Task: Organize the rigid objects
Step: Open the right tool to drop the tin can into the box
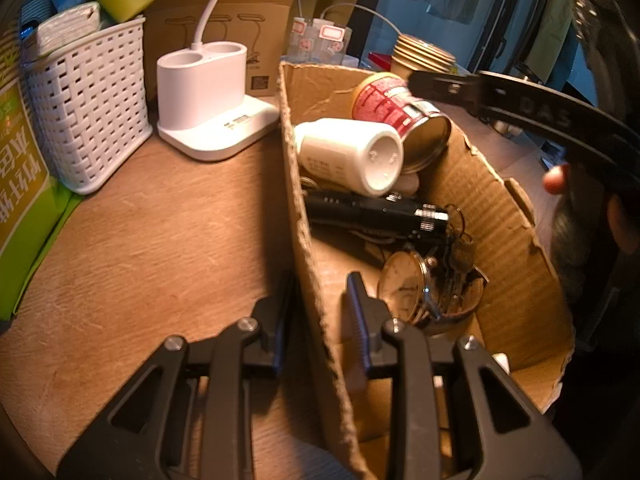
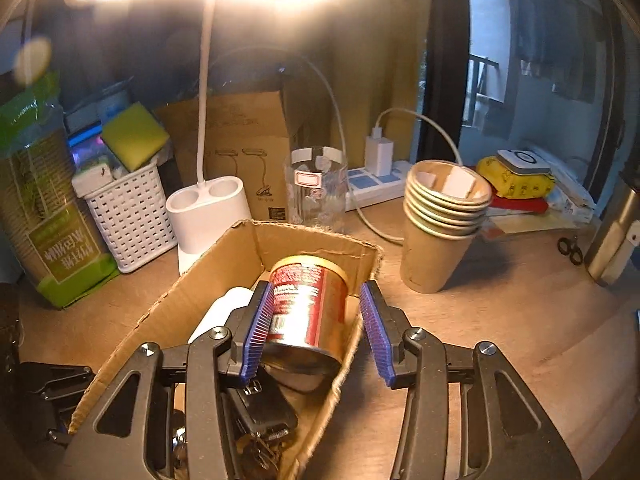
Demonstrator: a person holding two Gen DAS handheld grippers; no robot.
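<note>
A cardboard box (image 1: 500, 208) stands on the wooden desk. My left gripper (image 1: 318, 312) is shut on its near left wall, one finger inside and one outside. In the box lie a red can (image 1: 396, 112) on its side, a white bottle (image 1: 348, 152), a black flashlight (image 1: 380, 216), a wristwatch (image 1: 404, 284) and keys (image 1: 460, 252). My right gripper (image 2: 318, 330) is open over the box (image 2: 224, 252). The can (image 2: 308, 304) lies between its blue pads, with a gap to the right pad, which hangs outside the box's right wall. The bottle (image 2: 224, 308) shows beside the left pad.
A white lamp base (image 2: 208, 208), a white woven basket (image 2: 128, 216) and a green package (image 2: 52, 216) stand left of the box. Behind it are a glass jar (image 2: 316, 188) and a power strip (image 2: 376, 184). Stacked paper cups (image 2: 440, 224) stand right, scissors (image 2: 570, 250) and a metal flask (image 2: 612, 236) farther right.
</note>
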